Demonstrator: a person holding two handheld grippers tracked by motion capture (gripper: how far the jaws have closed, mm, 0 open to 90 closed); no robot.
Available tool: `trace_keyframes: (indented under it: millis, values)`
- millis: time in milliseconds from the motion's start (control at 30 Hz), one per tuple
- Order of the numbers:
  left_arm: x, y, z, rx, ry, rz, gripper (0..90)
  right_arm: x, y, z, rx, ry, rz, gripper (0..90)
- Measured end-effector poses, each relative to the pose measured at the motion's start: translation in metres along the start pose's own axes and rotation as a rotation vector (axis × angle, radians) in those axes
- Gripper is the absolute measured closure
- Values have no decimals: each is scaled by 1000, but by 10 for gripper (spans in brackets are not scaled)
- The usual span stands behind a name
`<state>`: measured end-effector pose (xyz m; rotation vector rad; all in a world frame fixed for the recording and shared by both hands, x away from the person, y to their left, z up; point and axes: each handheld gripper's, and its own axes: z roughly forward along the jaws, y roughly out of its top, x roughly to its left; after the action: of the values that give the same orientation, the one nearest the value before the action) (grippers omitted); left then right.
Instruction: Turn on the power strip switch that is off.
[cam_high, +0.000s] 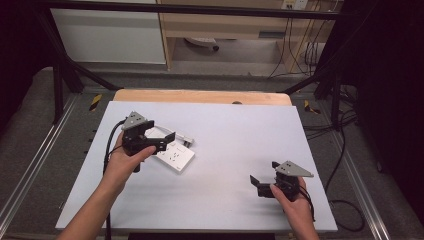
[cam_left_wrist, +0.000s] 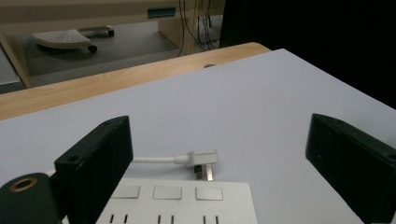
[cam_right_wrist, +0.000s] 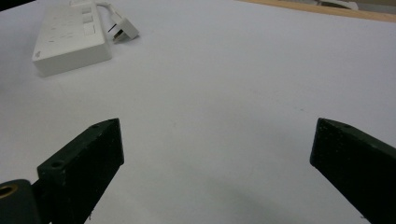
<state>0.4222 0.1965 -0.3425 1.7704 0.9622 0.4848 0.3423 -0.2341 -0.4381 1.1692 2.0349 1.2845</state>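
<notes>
Left of centre in the high view sits the white power strip, lying flat on the pale grey table, with its plug and a short run of white cord curled just beside its far end. The left gripper hovers right over the strip with its jaws spread wide, holding nothing; in the left gripper view you can see the strip at the bottom of the frame between the two black jaws and the plug lying just beyond it on its side, metal pins showing. The right gripper is well apart, down at the lower right of the high view, also wide open and empty, pointing back toward the strip, which shows up in the upper left of the right gripper view. My guess is the plug is what gets picked up, so I'd reach a bit past the strip, line the jaws up across the plug's flat sides rather than the cord, and close gently so it doesn't squirt out. The strip is smooth glossy plastic, a boxy slab with square buttons and slot holes; the plug is a small blocky piece, and the cord looks thin and rubbery. The table surface is matte and plain, with a wooden edge at the back, so things may slide a little.
</notes>
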Motion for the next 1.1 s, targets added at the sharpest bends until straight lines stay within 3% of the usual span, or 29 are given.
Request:
trace_keyframes:
  millis: [700,1100]
  values:
    - [-6,4,28,20,22,28,118,-1,0,-2,-9,2,9,33]
    - [-8,1,42,42,31,49,272,-1,1,-3,-12,3,15,34]
